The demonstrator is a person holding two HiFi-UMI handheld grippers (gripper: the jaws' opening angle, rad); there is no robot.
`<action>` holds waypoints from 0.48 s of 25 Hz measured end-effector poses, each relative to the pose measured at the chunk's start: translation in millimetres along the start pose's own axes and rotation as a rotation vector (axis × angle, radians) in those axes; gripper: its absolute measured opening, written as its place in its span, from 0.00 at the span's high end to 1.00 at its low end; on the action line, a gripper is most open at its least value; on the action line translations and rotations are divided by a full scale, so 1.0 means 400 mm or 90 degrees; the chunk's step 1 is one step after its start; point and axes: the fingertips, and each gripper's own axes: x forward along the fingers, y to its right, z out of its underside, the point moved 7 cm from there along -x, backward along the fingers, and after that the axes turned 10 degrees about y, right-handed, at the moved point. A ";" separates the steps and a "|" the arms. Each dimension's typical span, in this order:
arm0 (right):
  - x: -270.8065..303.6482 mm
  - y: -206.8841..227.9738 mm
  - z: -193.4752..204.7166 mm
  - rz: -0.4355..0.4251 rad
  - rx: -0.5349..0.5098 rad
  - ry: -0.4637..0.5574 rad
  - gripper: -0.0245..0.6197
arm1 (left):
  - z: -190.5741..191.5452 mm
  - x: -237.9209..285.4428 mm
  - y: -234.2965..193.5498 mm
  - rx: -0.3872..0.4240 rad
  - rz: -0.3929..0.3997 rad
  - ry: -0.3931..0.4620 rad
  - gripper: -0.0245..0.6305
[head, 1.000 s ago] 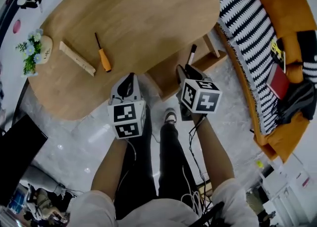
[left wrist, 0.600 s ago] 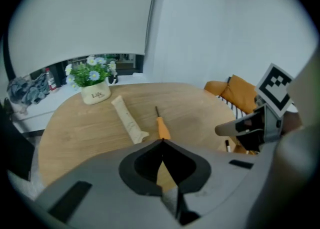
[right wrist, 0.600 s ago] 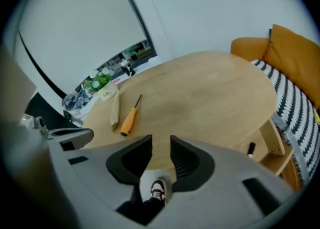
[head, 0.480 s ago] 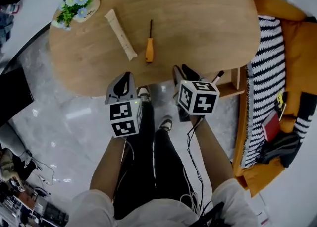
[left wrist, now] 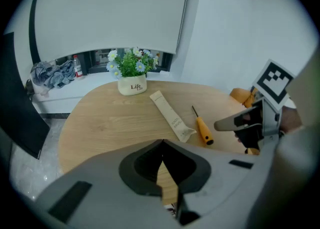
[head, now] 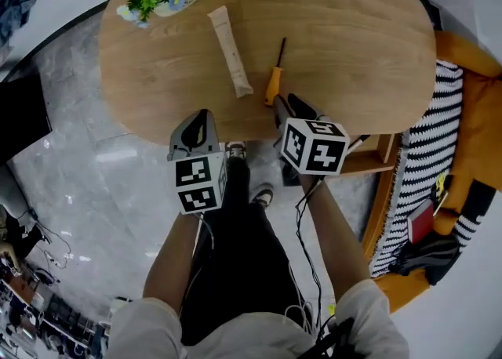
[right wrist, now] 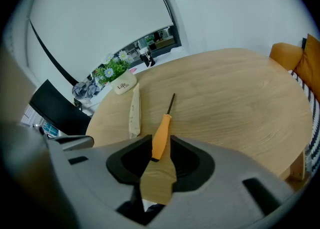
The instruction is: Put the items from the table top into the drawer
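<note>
The screwdriver [head: 274,75] and packet [head: 230,50] still lie on the counter [head: 353,36]; left tongs [head: 201,118] closed, right tongs [head: 289,105] open, both empty.

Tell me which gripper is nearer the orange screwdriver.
Right. The right gripper hovers just short of the screwdriver handle's end, jaws open and lined up with it. The left gripper is farther off to the left, at the table edge.

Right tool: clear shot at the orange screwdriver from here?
Probably yes. The right tool hangs open at the edge of the table, with the screwdriver lying handle-first straight ahead of its jaws and nothing between. The beige packet lies apart beside it, so it shouldn't interfere.
</note>
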 end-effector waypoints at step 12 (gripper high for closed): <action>0.096 -0.015 -0.010 0.035 0.004 -0.028 0.77 | -0.009 0.062 -0.037 0.012 0.013 -0.009 0.95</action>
